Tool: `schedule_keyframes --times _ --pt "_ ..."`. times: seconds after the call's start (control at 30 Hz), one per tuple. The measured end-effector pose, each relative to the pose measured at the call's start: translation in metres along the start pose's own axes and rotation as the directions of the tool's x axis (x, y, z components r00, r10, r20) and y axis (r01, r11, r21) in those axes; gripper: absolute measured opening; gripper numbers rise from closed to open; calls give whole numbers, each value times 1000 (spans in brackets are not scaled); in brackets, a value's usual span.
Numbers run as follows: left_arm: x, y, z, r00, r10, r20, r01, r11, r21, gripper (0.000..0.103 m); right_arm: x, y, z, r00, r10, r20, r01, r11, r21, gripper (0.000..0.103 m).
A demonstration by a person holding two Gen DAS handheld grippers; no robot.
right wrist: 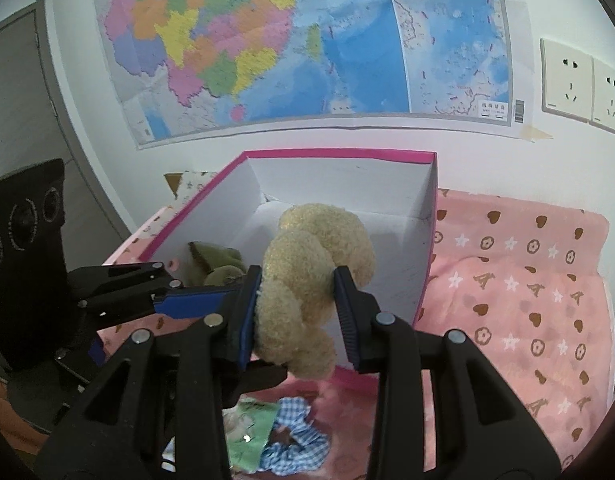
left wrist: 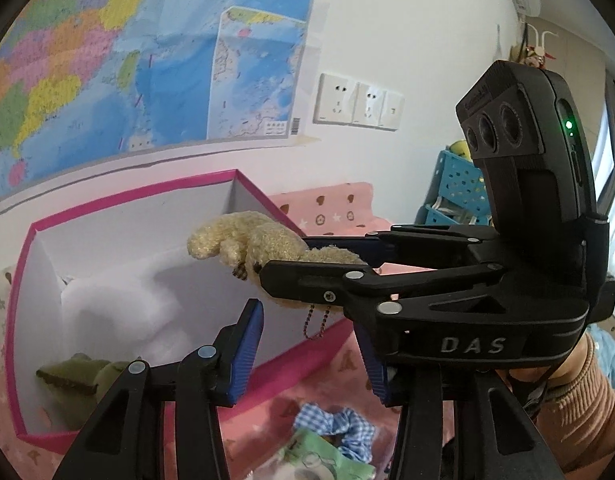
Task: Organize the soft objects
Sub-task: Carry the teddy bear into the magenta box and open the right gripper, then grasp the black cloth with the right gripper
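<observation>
My right gripper (right wrist: 297, 308) is shut on a cream curly plush toy (right wrist: 307, 280), which hangs over the near wall of a pink-rimmed white box (right wrist: 339, 155). In the left wrist view the same plush (left wrist: 243, 240) sits in the right gripper (left wrist: 291, 258) above the box (left wrist: 127, 196), with a bead chain dangling under it. My left gripper (left wrist: 307, 356) stands narrowly open below it with nothing between its blue pads (left wrist: 245, 352). A green plush (right wrist: 219, 260) lies inside the box at the near left corner (left wrist: 79, 376).
A blue gingham scrunchie (right wrist: 295, 432) and a green cloth piece (right wrist: 251, 432) lie on the pink patterned blanket (right wrist: 507, 300) in front of the box. A wall map and sockets are behind. A blue basket (left wrist: 455, 188) stands at the far right.
</observation>
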State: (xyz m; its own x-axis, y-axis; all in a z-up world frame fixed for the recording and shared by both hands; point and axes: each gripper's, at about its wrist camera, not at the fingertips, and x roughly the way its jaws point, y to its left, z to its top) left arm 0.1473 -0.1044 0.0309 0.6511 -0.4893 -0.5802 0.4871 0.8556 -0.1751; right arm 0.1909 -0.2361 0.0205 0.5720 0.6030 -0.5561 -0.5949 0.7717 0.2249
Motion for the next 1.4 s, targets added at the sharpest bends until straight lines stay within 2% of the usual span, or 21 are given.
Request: schedule_keyframes --times 0.1,0.17,0.23,0.3,0.33,0.37,0.53,0.6,0.63,0.73,0.87,0.97,1.1,1.2,1.3,1.4 --pt "9 7 3 1000 11 -25 -12 1000 -25 49 10 -6 3 999 -39 -17 39 999 4 39" --pt "15 13 4 999 18 -46 -20 998 -52 55 18 -11 5 997 -73 -27 73 997 7 39" --pt "16 18 3 998 29 -53 -32 997 -65 55 26 -15 6 994 -105 -41 106 994 12 39" --pt "16 21 1 998 35 -59 -40 996 -74 55 30 -18 6 989 -138 -50 139 990 11 46" --pt "14 22 -1 997 44 -60 -49 996 -78 55 31 -18 5 985 -165 -51 166 986 7 54" --pt "12 23 -2 997 50 -58 -54 995 -78 56 30 -18 5 983 -176 -45 177 984 7 55" --pt "-13 21 -6 997 71 -15 -72 995 -65 56 6 -14 0 992 -125 -13 125 992 24 55" --pt "-26 17 -9 998 67 5 -67 997 -47 57 -11 -11 -2 998 -57 8 57 997 48 55" --pt "-31 15 -11 997 71 10 -71 997 -44 58 -23 -9 -3 1000 2 27 -4 998 70 55" --pt "-46 9 -17 998 54 20 -53 998 -31 60 -48 1 -3 993 89 72 -95 991 91 56" --pt "-67 -1 -30 1000 20 24 -20 1000 -14 61 -79 24 -9 982 152 112 -160 985 64 59" --pt "-77 -11 -42 1000 -8 12 8 1000 12 61 -95 35 -22 982 153 109 -158 987 40 60" --pt "-80 -24 -65 998 -47 -35 48 998 28 61 -105 35 -52 992 111 56 -113 992 48 60" --pt "-78 -35 -79 995 -78 -70 81 996 38 61 -100 27 -81 998 59 -26 -57 995 76 60" --pt "-75 -43 -90 988 -111 -103 115 993 34 61 -87 20 -113 991 13 -136 -1 996 89 60" --pt "-69 -49 -100 981 -131 -144 136 990 24 61 -78 16 -139 979 22 -201 2 993 118 60"
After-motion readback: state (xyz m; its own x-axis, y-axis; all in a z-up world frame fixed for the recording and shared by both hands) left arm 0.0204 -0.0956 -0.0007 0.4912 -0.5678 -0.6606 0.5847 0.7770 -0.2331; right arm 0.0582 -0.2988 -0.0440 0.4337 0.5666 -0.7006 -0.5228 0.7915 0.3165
